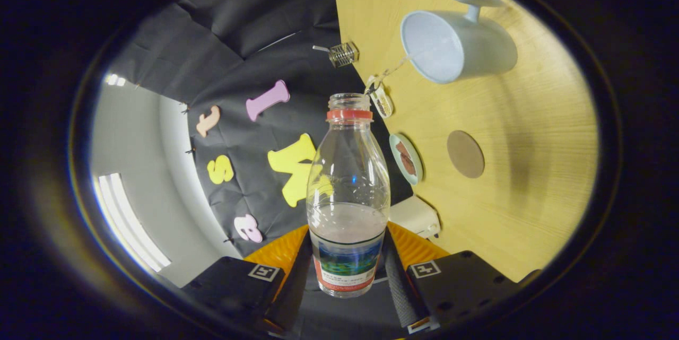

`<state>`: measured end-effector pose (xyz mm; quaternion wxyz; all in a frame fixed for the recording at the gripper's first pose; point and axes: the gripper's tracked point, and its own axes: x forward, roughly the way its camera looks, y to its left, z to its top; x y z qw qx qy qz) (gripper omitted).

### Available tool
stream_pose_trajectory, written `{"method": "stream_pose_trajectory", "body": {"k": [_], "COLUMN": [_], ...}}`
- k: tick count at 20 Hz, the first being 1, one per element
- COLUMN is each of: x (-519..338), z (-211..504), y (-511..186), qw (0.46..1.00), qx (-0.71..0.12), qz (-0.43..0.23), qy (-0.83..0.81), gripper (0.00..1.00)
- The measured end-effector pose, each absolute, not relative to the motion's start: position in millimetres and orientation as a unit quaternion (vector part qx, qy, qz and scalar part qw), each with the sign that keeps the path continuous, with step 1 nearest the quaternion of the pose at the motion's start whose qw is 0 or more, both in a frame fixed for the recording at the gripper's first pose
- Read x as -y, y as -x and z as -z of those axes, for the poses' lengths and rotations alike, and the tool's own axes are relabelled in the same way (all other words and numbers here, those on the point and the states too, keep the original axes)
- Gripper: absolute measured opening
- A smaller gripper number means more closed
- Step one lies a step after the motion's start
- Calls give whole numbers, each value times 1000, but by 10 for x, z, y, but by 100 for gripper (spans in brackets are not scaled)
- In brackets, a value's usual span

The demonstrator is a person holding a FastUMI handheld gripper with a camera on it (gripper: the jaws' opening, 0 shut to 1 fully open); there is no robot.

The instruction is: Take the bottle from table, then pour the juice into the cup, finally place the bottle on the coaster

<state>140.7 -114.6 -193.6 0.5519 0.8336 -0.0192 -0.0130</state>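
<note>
My gripper (347, 263) is shut on a clear plastic bottle (347, 191), both fingers (399, 276) pressing on its labelled lower part. The bottle has a red neck ring, no cap, and some pale pink juice sitting near the label. The view is rolled, so the wooden table (530, 197) stands off to one side. A light blue cup (459, 45) with a handle rests on it, beyond the bottle's mouth and off to the side, its opening facing me. A round brown coaster (465, 154) lies on the table between the cup and the fingers.
A small teal dish (406, 158) with something brown in it sits by the table edge beside the coaster. A tag on a string (380, 99) lies near the cup. A wire clip (342, 54) and a white box (416, 216) sit at the table's edge.
</note>
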Motion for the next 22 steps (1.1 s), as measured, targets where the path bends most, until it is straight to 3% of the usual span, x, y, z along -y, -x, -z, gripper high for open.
{"method": "stream_pose_trajectory", "body": {"k": [22], "x": [1348], "z": [1637], "y": [-1462], "qw": [484], "qx": [72], "qz": [7], "qy": [-872], "gripper": [74]}}
